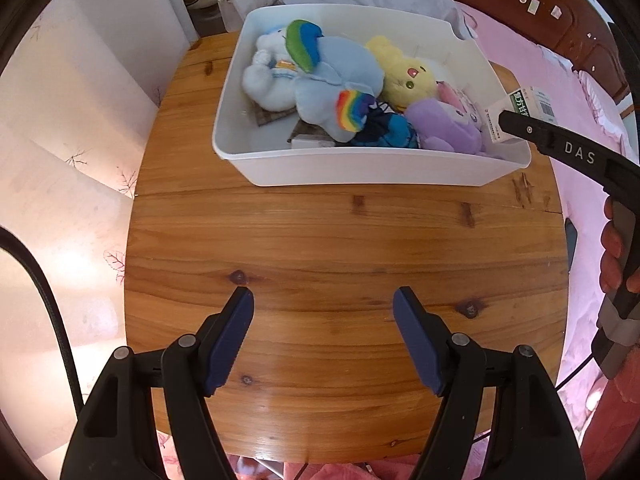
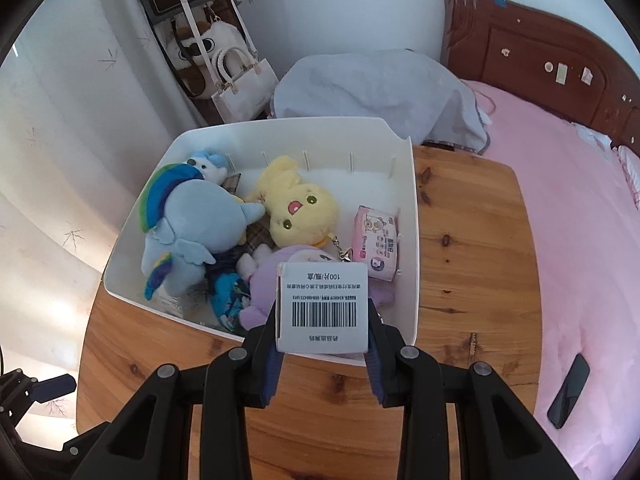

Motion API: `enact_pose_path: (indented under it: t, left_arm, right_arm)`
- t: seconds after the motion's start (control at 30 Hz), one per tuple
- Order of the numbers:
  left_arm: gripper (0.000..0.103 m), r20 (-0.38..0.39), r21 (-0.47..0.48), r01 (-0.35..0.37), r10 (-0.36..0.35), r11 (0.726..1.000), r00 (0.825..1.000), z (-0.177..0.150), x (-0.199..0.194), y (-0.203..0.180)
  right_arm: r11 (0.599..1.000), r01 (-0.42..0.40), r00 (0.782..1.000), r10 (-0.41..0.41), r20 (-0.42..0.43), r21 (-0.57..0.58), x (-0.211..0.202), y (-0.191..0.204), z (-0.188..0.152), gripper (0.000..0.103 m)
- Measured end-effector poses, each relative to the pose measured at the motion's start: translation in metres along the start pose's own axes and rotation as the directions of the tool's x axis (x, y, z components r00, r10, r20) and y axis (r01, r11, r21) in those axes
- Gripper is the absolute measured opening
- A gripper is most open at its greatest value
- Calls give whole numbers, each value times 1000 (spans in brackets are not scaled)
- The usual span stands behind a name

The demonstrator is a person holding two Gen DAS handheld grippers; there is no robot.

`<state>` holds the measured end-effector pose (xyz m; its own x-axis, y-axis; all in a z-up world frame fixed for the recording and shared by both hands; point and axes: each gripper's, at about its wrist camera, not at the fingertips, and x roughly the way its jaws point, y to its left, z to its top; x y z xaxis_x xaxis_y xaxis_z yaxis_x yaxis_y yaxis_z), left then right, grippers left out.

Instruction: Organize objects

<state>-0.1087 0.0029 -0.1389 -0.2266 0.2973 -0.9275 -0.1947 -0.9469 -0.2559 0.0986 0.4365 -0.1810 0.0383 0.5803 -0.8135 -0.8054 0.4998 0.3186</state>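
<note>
A white bin (image 1: 360,170) (image 2: 414,240) sits on the round wooden table (image 1: 320,260) (image 2: 472,264). Inside lie a blue rainbow plush (image 1: 332,76) (image 2: 196,216), a yellow plush (image 1: 404,72) (image 2: 300,204), a purple plush (image 1: 444,124) (image 2: 264,280) and a pink tissue pack (image 2: 376,242). My right gripper (image 2: 322,320) is shut on a small white barcode box (image 2: 322,306) (image 1: 520,108), held over the bin's near right corner. Over bare table in front of the bin, my left gripper (image 1: 323,300) stands open with nothing between its fingers.
A pink bed (image 2: 568,208) with a wooden headboard (image 2: 540,48) runs along the right, and a black phone (image 2: 568,390) lies on it. White handbags (image 2: 244,84) and a grey bundle (image 2: 380,92) stand behind the bin. A hand (image 1: 612,256) holds the right gripper's handle.
</note>
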Motion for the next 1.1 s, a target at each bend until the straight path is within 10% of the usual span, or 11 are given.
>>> enact_pose_path:
  t: [0.3,0.53,0.87,1.1]
  left_arm:
    - [76,-12,25,-40,40,999,999,3,-5,-12]
    - [76,4,42,-39,39,998,999,3,-27,-17]
    - [76,91,54,-18,13,998,996,-13,-85,-5]
    - [76,199,-69,-116,127,991,972,-49,-106,30]
  right_arm:
    - [1000,-17,1000,18,-26,25,14,-13,4,37]
    - [998,-13,1000,14,-26,62,-1,-20,9,57]
    - [999,15,999,-12,-51,47,-63,1,-3,73]
    - [997,39,997,-35,-62,60,-116,36,-55,73]
